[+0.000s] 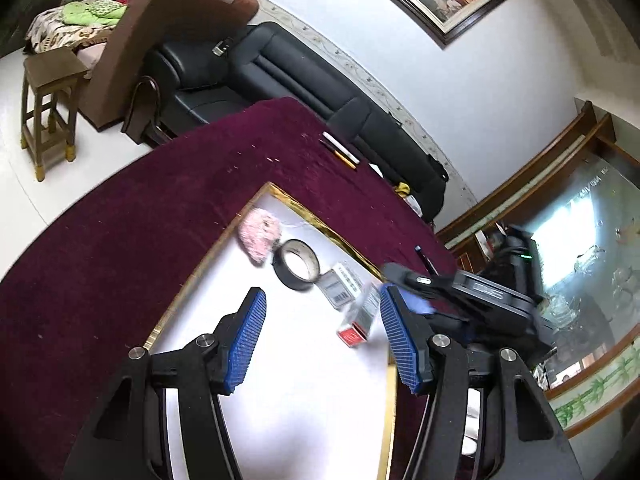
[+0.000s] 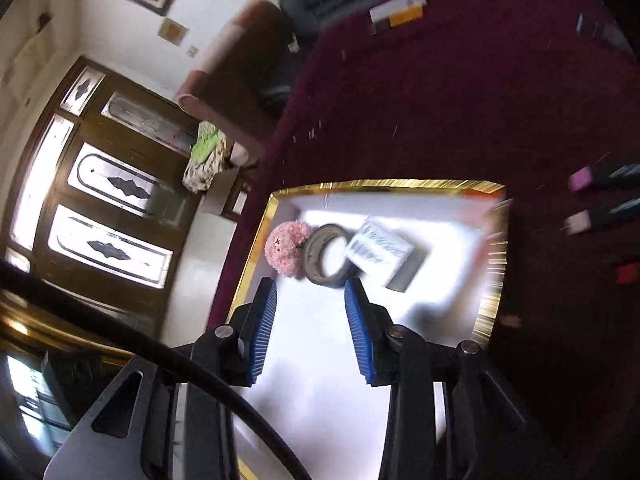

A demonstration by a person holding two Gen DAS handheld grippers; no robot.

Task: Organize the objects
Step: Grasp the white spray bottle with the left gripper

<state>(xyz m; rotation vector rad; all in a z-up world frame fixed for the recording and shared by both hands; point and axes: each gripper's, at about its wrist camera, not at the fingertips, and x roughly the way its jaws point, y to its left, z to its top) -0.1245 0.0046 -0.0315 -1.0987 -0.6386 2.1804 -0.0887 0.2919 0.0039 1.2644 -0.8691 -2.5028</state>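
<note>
The left tongs (image 1: 322, 338) hover with their blue pads spread wide and nothing between them. The right tongs (image 2: 310, 330) also stand parted and empty, tilted downward, with a black cable crossing their near left side.

Left claw (image 1: 322, 340) open above white tray (image 1: 304, 392); tape roll (image 1: 297, 265) beside pink pompom (image 1: 259, 235).

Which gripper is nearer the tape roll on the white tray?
Right, by a hedged call. The right gripper hangs open with its fingertips just short of the tape roll. The left gripper, also open, sits farther back from the roll.
</note>
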